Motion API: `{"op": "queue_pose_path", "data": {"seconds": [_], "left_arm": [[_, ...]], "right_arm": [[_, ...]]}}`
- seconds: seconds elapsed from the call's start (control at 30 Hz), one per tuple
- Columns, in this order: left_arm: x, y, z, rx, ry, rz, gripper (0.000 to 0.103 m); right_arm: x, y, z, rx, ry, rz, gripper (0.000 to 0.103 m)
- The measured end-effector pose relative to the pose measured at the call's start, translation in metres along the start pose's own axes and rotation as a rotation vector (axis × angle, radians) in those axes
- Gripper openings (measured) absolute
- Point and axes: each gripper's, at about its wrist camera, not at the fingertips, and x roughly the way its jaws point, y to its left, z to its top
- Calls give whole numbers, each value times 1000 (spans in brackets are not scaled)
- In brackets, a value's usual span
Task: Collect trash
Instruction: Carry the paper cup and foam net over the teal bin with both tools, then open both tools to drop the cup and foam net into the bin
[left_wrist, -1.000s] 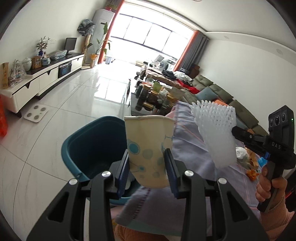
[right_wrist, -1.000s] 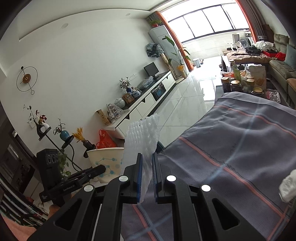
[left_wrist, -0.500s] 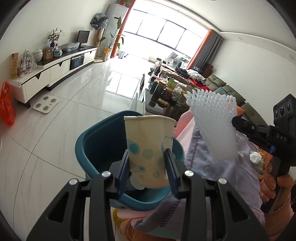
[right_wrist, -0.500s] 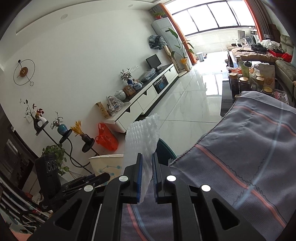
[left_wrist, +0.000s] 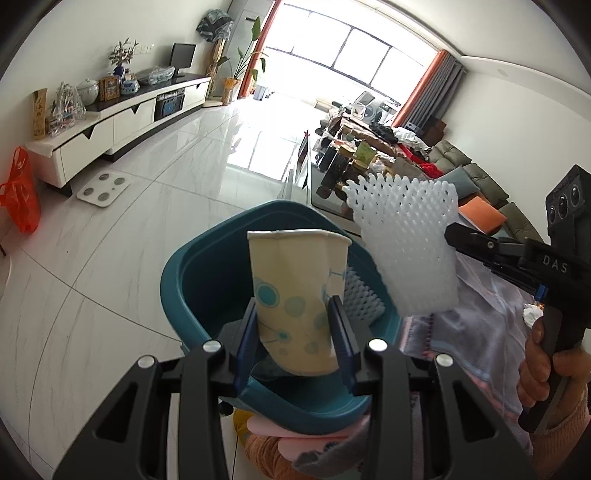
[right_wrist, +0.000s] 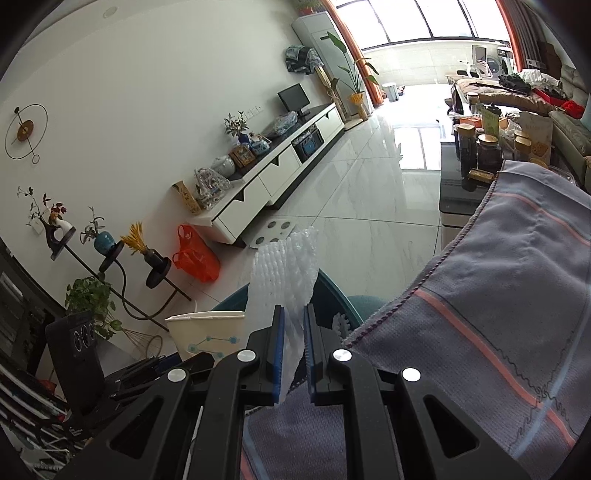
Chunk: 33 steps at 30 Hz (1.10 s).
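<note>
Your L gripper (left_wrist: 295, 334) grips a cup (left_wrist: 297, 291) over the bin (left_wrist: 192, 280), R gripper (right_wrist: 293, 349) pinches foam net (right_wrist: 284, 275) at its rim; centre both over the opening before releasing.

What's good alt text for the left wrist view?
The left gripper pinches a cream paper cup with teal dots above an open teal plastic bin that already holds white foam netting. At right, a hand holds the right gripper, shut on a white foam mesh sleeve, over a grey striped cloth.
</note>
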Motion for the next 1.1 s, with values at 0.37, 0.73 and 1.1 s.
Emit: {"op": "queue_pose_path", "data": {"seconds": [0.37,0.73,1.1], "left_arm": [[26,12,5,-38,47,13,39],[38,20,5,-86,58,11,44],[0,-9,2,9,-34,-36,57]], "right_arm": [[32,-1,3,46,65,-41,13],[42,4,4,37,103,-33,33],[-1,-2,-6,19,40,-10,41]]}}
